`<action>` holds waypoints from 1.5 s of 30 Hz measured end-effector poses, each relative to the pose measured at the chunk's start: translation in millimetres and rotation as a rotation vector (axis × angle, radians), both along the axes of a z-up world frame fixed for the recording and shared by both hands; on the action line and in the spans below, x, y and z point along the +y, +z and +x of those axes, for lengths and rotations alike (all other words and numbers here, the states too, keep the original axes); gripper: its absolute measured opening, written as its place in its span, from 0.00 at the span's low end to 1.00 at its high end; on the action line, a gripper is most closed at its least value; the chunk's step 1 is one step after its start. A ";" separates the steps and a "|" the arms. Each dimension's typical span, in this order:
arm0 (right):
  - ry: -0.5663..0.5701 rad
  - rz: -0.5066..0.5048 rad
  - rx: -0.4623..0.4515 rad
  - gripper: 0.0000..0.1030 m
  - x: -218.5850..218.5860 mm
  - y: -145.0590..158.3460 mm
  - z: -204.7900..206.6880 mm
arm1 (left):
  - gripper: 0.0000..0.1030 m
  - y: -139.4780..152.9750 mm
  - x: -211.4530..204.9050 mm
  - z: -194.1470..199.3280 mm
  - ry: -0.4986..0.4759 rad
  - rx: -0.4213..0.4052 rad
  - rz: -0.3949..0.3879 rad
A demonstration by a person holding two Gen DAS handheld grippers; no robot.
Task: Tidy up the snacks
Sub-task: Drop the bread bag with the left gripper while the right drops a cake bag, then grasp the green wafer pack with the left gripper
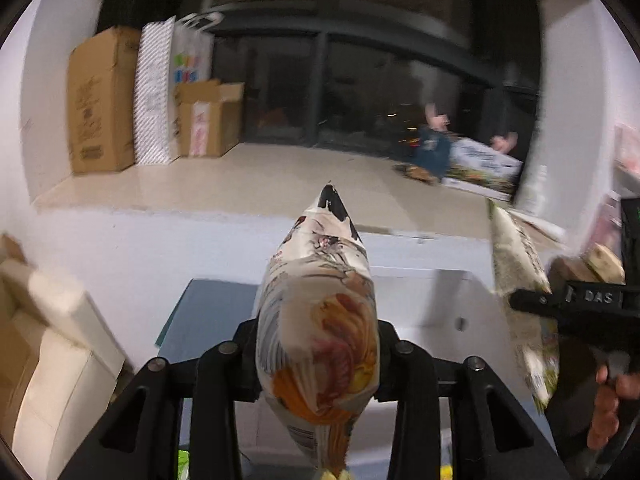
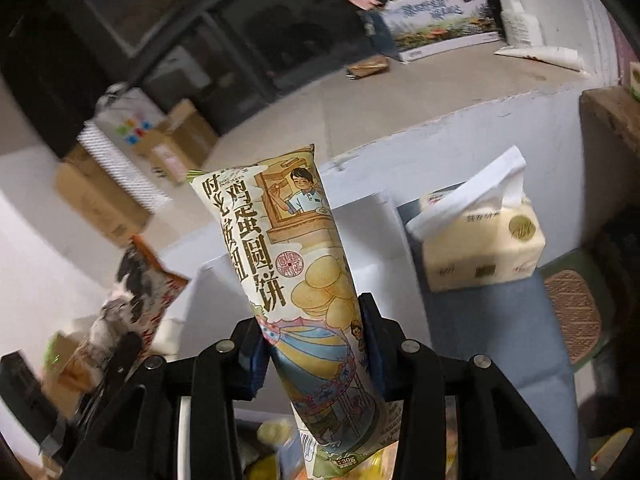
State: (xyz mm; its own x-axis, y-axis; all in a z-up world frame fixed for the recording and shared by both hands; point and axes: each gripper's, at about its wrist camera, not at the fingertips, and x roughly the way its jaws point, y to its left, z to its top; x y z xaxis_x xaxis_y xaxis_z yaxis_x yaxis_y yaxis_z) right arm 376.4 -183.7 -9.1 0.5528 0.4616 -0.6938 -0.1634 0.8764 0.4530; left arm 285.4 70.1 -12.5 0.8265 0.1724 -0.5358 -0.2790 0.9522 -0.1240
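Above the white table (image 2: 404,216), the left gripper (image 1: 318,354) pinches a puffy snack bag (image 1: 320,320) and the right gripper (image 2: 316,354) clamps a tall biscuit packet (image 2: 292,264), both lifted. Light, crinkly, crushable; mid-body holds suit them. Open room lies ahead, though the tissue pack (image 2: 480,240) crowds the right.

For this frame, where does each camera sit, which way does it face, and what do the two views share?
Left wrist: sits on the left gripper, looking along its fingers at a clamped snack bag; the right gripper and a hand show at right.
Right wrist: sits on the right gripper, facing its egg biscuit pack and a tissue pack.
Shared: both snacks, the cardboard boxes.
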 end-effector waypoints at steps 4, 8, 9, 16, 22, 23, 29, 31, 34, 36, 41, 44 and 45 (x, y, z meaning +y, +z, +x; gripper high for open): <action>-0.072 0.018 0.027 1.00 2.1 -13.8 21.5 | 1.00 -16.2 5.6 11.4 0.028 0.028 0.040; -0.063 0.010 -0.018 1.00 0.5 -13.7 16.1 | 1.00 -17.3 11.1 -1.9 -0.008 0.018 0.061; -0.057 0.007 -0.027 1.00 0.6 -12.4 14.0 | 1.00 -14.6 13.9 -7.8 -0.013 0.008 0.061; 0.004 0.070 -0.126 1.00 -8.2 10.7 -18.1 | 1.00 14.1 22.6 -48.3 -0.058 -0.063 0.070; 0.083 0.014 -0.336 1.00 -7.2 38.7 -81.2 | 1.00 27.8 27.9 -102.0 -0.123 -0.103 0.052; 0.105 0.016 -0.350 1.00 -7.2 41.1 -90.0 | 1.00 27.3 27.1 -113.4 -0.134 -0.103 0.058; 0.252 0.047 -0.399 1.00 -10.7 46.8 -161.3 | 1.00 11.9 31.9 -178.8 -0.191 -0.049 0.035; 0.311 0.051 -0.389 1.00 -13.1 42.0 -187.3 | 1.00 1.0 33.6 -196.0 -0.190 -0.014 0.033; 0.332 0.029 -0.391 1.00 -17.9 32.0 -220.6 | 1.00 -21.3 39.0 -224.9 -0.198 0.038 -0.024; 0.339 0.030 -0.415 1.00 -23.0 23.6 -246.0 | 1.00 -35.6 41.4 -241.2 -0.200 0.061 -0.066; 0.335 0.017 -0.436 1.00 -33.8 5.4 -287.8 | 1.00 -63.6 39.3 -260.0 -0.217 0.078 -0.141; 0.349 0.000 -0.457 1.00 -38.9 4.7 -304.5 | 1.00 -72.5 38.3 -249.9 -0.208 0.103 -0.138; 0.349 0.000 -0.464 1.00 -41.2 5.6 -307.6 | 1.00 -74.7 40.3 -246.7 -0.204 0.109 -0.140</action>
State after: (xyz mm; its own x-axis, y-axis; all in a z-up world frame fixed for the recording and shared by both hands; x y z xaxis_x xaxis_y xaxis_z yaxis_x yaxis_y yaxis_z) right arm 68.8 -224.9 -3.5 0.6143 0.6710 -0.4151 -0.6242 0.7351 0.2645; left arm 38.6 110.4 -87.2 0.7724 -0.0738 -0.6308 -0.1019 0.9659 -0.2379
